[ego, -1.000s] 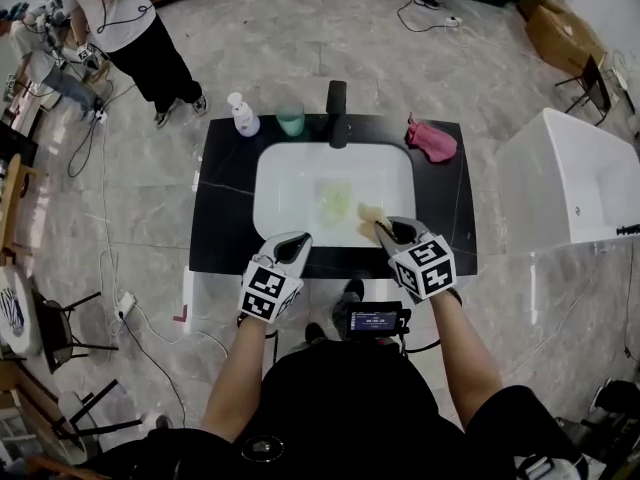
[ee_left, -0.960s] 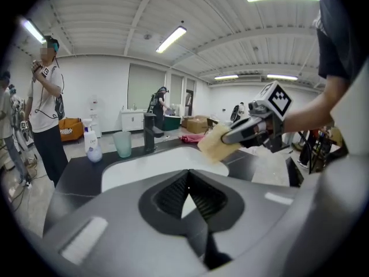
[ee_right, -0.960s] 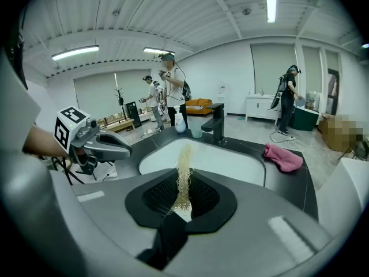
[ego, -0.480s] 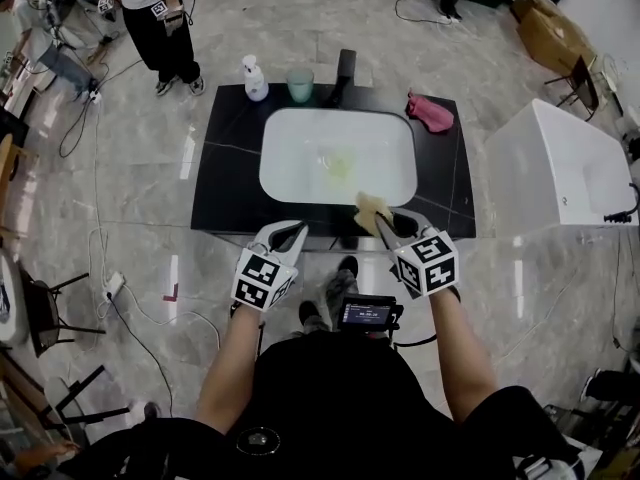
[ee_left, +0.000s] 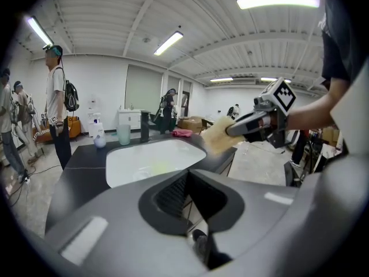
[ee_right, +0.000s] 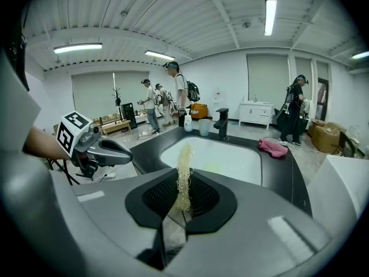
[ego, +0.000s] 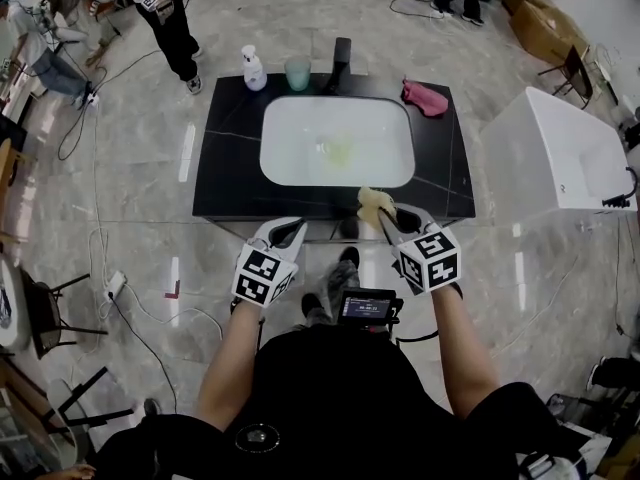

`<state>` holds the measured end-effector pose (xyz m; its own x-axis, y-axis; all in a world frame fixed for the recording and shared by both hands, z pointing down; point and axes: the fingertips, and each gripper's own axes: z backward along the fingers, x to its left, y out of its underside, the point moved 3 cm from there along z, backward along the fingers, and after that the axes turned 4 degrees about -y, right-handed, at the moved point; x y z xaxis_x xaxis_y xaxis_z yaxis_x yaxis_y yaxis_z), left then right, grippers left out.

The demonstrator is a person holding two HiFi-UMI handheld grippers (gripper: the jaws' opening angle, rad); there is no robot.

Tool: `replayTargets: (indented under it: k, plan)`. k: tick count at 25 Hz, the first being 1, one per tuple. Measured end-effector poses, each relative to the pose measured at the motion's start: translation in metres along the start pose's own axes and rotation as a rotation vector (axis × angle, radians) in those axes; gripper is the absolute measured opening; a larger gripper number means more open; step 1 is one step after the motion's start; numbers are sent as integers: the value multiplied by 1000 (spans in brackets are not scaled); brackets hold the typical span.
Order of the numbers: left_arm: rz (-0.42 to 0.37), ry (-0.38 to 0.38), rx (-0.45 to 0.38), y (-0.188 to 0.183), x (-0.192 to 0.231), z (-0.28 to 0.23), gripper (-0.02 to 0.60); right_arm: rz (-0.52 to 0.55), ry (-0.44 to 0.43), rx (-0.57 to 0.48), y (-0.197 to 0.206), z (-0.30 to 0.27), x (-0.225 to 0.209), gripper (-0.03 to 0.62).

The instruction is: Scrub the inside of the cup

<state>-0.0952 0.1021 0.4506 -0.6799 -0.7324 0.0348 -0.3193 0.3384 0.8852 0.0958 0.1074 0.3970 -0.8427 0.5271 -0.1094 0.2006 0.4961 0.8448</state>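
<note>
**1. Arm pose.** The left forearm [ego: 236, 353] and the right forearm [ego: 462, 346] both extend forward from the torso, roughly parallel. Each hand carries 1 gripper. Both grippers point forward and tilt down toward the black counter [ego: 225, 168].

**2. Left gripper [ego: 285, 235].** The 2 jaws are closed against each other and nothing is between them. In the head view the tips sit just short of the counter's near edge, over the floor.

**3. Right gripper [ego: 388, 218].** The jaws are clamped on a yellowish fibrous scrub pad [ego: 374, 204]. The pad stands up out of the jaw gap. In the head view it overlaps the counter's near edge.

**4. Cup [ego: 298, 72].** The cup is pale green and upright. It stands at the back of the counter, behind the white sink [ego: 300, 148], between the soap bottle [ego: 254, 69] and the black faucet [ego: 341, 64]. It is well apart from both grippers.

**5. Other items.** A pink cloth [ego: 425, 97] lies near the counter's back right corner.
</note>
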Motion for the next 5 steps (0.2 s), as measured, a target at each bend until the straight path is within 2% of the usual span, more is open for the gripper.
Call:
replayTargets:
  k: [5]
  plan:
    - [-9, -9, 11, 1, -5, 6, 0, -4, 11, 2, 3, 10, 6, 41]
